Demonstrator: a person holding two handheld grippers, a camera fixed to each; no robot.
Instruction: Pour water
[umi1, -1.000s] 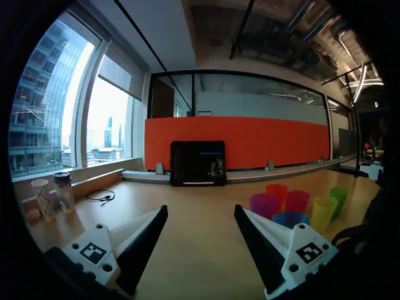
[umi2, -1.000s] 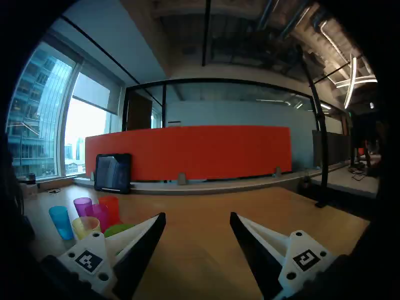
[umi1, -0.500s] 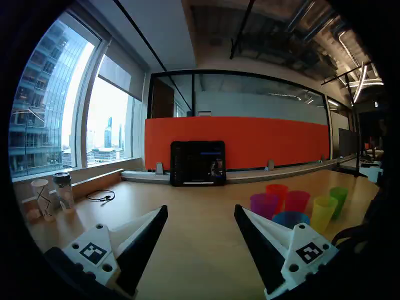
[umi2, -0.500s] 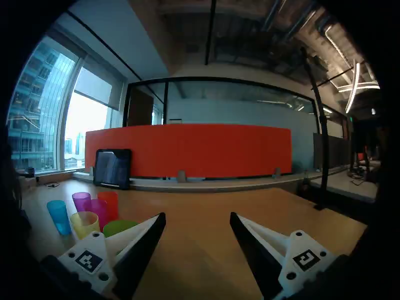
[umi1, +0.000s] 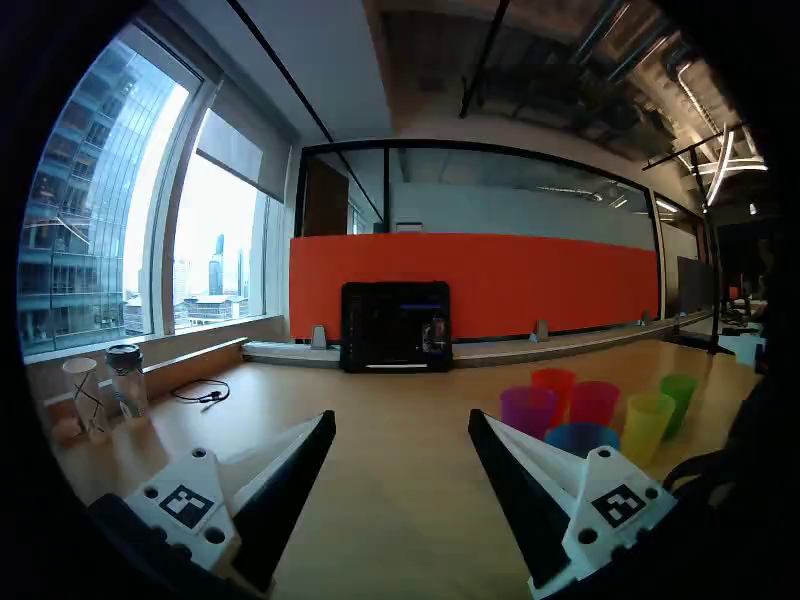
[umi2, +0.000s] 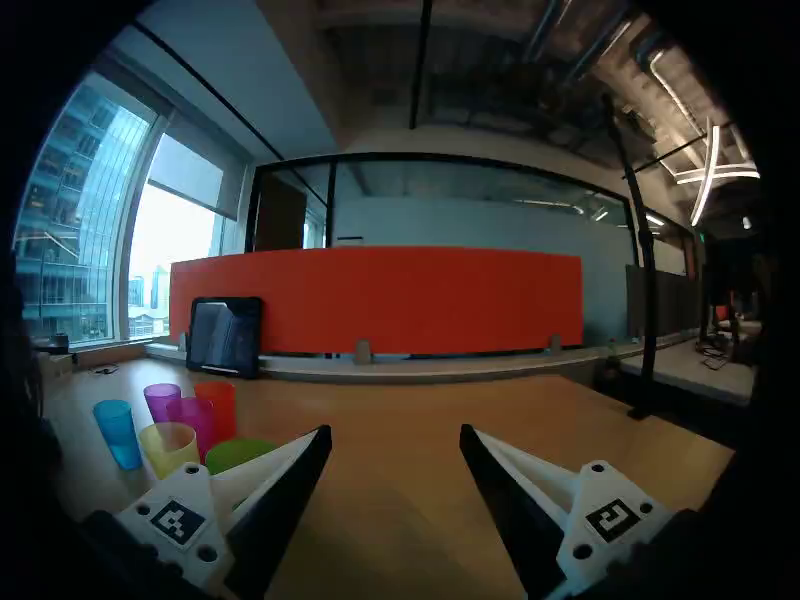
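White-black jaws, square markers

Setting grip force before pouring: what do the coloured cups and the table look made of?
Cups: probably plastic, translucent and smooth; light glows through their walls. Table: wood or wood-look laminate, satin finish; pale woody tone with faint reflections, cannot tell which.

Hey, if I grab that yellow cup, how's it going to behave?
The yellow cup looks like thin translucent plastic, so it's probably light and may flex under a squeeze. It tapers toward the base, so a sideways push could tip it.
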